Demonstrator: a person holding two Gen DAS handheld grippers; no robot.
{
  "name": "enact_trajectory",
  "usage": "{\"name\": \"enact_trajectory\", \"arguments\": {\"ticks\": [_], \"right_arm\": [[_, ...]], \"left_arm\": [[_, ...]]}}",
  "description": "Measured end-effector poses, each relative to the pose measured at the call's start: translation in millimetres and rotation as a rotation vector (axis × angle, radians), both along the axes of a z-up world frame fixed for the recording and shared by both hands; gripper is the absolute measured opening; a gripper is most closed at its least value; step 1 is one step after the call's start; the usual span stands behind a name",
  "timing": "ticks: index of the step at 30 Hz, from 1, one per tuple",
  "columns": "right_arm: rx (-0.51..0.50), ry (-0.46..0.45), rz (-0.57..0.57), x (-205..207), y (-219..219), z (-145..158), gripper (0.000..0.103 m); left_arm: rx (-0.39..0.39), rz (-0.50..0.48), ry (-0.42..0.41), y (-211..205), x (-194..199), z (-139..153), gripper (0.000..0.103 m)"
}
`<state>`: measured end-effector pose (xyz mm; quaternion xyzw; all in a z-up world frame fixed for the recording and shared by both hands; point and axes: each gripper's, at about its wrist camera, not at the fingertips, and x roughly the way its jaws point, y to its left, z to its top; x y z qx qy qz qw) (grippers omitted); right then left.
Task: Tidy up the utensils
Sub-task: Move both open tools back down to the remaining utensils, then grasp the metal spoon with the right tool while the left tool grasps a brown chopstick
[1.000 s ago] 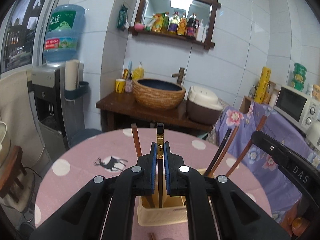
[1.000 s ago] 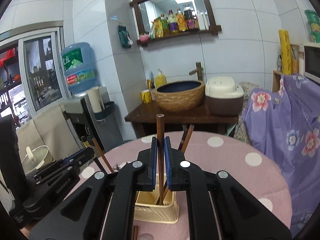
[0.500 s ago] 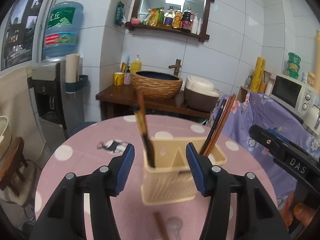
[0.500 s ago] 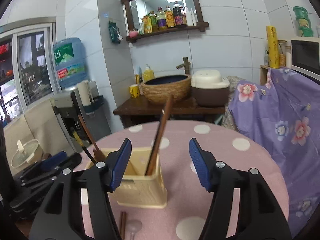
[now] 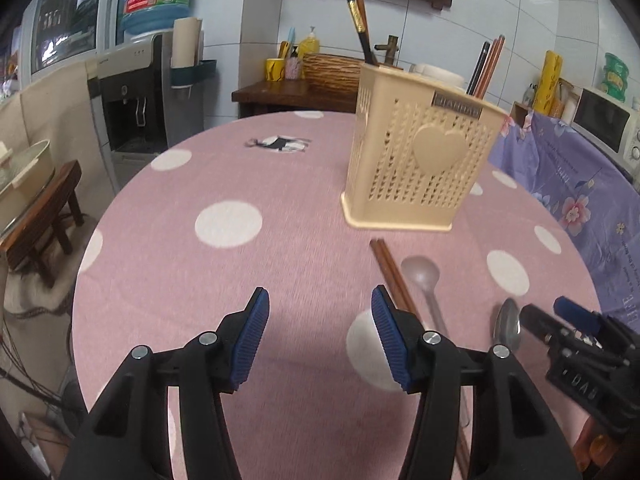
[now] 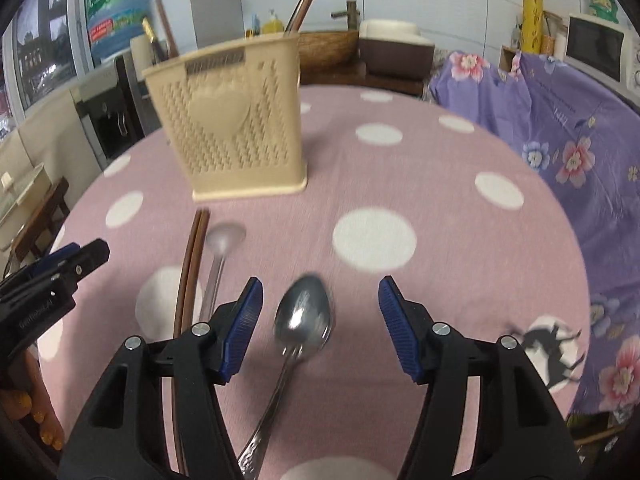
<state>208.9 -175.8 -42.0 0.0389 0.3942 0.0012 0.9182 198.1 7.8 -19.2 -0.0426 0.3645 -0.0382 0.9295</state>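
Note:
A cream perforated utensil holder (image 5: 420,160) (image 6: 236,120) stands on the pink dotted table, with several chopsticks (image 5: 362,28) upright inside it. In front of it lie a pair of brown chopsticks (image 5: 394,280) (image 6: 190,276), a clear plastic spoon (image 5: 422,276) (image 6: 222,244) and a metal spoon (image 6: 304,320) (image 5: 507,326). My left gripper (image 5: 318,334) is open above bare cloth, its right finger just over the brown chopsticks. My right gripper (image 6: 320,320) is open low over the table, and the metal spoon's bowl lies between its fingers, untouched.
The round table (image 5: 224,280) drops off on the left toward a wooden stool (image 5: 44,216) and a water dispenser (image 5: 136,92). A purple floral cloth (image 6: 560,128) covers furniture to the right. A counter with a woven basin (image 5: 332,68) stands behind.
Both grippers opened and let go of chopsticks, which now stand in the holder. Both then dropped low and pulled back toward the utensils lying on the table.

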Motion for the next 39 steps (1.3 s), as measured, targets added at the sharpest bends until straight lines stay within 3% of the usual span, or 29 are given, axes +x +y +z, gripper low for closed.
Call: {"name": "enact_trajectory", "arguments": {"ticks": [10,14,18,22,26,39], "right_arm": [[-0.025,0.100,-0.004,-0.5,17.6,-29.5,0.061],[-0.045,0.100,-0.004,3.7,20.4,-30.4,0.061],[-0.045,0.107,-0.001,13.9,19.8,-29.5,0.054],[-0.051,0.108,0.011,24.4,16.5,-27.6,0.039],[-0.050,0.109,0.037,25.8,10.8,-26.9,0.039],[-0.043,0.096,0.053,21.4,6.3,-27.6,0.039]], "left_arm": [[-0.027,0.014,0.023,8.6,-9.8,-7.8,0.054],[-0.029,0.008,0.018,6.9,-12.1,-7.8,0.054],[-0.030,-0.004,0.029,3.7,-12.2,-10.3,0.054],[-0.024,-0.023,0.051,-1.0,-11.3,-14.0,0.054],[-0.046,-0.066,0.086,-12.0,-8.0,-17.4,0.054],[0.055,-0.118,0.138,-53.0,5.0,-32.2,0.056]]}}
